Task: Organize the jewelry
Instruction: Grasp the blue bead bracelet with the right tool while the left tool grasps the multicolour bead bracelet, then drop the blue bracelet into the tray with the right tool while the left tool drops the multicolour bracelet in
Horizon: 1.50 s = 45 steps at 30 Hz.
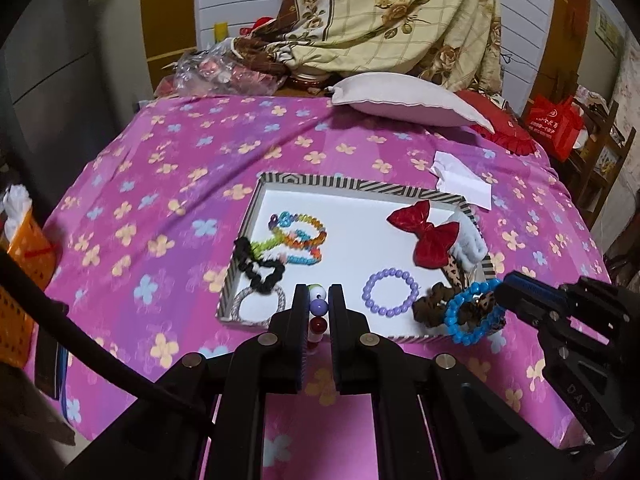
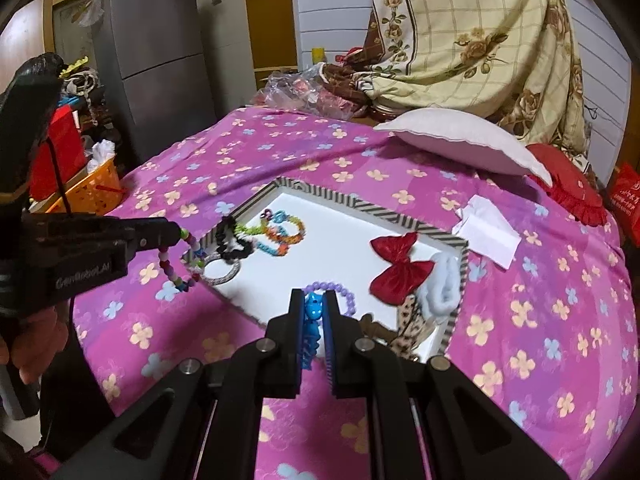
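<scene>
**A:** What's in your grippers?

**Me:** My left gripper (image 1: 319, 312) is clamped on a mixed-bead bracelet (image 2: 176, 264); it dangles low at the left of the right-wrist view, just outside the striped tray (image 1: 360, 185). My right gripper (image 2: 313, 312) is pinched tight on a blue bead bracelet (image 1: 472, 312), hanging at the tray's lower right corner.

**A:** Any risks?

**Me:** Round beads may roll out of the pads. And the blue loop hangs close to the brown scrunchie (image 1: 434, 304), so I reckon it could snag and drag it along.
</scene>
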Tool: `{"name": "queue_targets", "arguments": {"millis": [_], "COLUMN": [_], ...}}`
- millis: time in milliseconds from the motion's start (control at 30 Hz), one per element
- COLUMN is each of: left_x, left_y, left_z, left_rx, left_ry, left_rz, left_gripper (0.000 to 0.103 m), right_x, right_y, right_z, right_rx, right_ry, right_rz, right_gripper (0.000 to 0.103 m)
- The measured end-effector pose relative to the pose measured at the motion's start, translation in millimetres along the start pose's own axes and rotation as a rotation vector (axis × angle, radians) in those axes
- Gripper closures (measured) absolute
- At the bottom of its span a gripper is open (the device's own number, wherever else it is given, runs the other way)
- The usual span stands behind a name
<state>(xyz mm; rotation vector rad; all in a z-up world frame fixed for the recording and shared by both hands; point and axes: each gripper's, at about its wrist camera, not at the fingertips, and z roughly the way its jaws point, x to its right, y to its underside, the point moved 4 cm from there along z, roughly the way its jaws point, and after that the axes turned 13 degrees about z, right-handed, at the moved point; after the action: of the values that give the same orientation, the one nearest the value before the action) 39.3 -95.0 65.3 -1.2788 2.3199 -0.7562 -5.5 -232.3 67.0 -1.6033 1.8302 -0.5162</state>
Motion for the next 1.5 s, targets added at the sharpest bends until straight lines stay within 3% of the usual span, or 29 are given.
{"name": "queue_targets", "arguments": {"millis": [467,700,833,1000,1133,1167,1300,1400,1500], "left_x": [6,9,-11,-27,-27,-26,-22,-20,-19], "left_y": [-13,-14,-1,18,22,22,21,23,27], "left_z": [44,78,110,129,133,133,123,112,101], "left_rx": [-0.049,-0.074,-0.138,-0.189,-0.192,-0.187,-0.157,-0.155,-0.146], "left_ry": [-0.019,0.034,0.032,0.002,-0.02,-0.025,-0.074,-0.082,-0.116], "left_rz": [0.004,-0.034,-0.096,-0.12,-0.11,-0.105,-0.076,-0.073,-0.061], "left_gripper": [0.082,0.082,0.082,0.082,0.082,0.082,0.078,0.069,0.069], "right_x": [21,13,8,37,49,50,46,43,41], "right_y": [-34,-60,-69,-61,-54,-53,-47,-33,-21], "right_z": [52,103,141,194,201,199,171,137,108], "right_rx": [-0.05,-0.097,-0.133,-0.215,-0.221,-0.22,-0.185,-0.155,-0.101], "right_ry": [0.012,-0.025,-0.054,0.052,0.07,0.063,0.059,0.039,0.047], "right_rz": [0.051,0.078,0.09,0.133,0.168,0.179,0.178,0.192,0.203], "right_gripper": [0.094,0.095,0.095,0.094,0.094,0.092,0.067,0.057,0.046]}}
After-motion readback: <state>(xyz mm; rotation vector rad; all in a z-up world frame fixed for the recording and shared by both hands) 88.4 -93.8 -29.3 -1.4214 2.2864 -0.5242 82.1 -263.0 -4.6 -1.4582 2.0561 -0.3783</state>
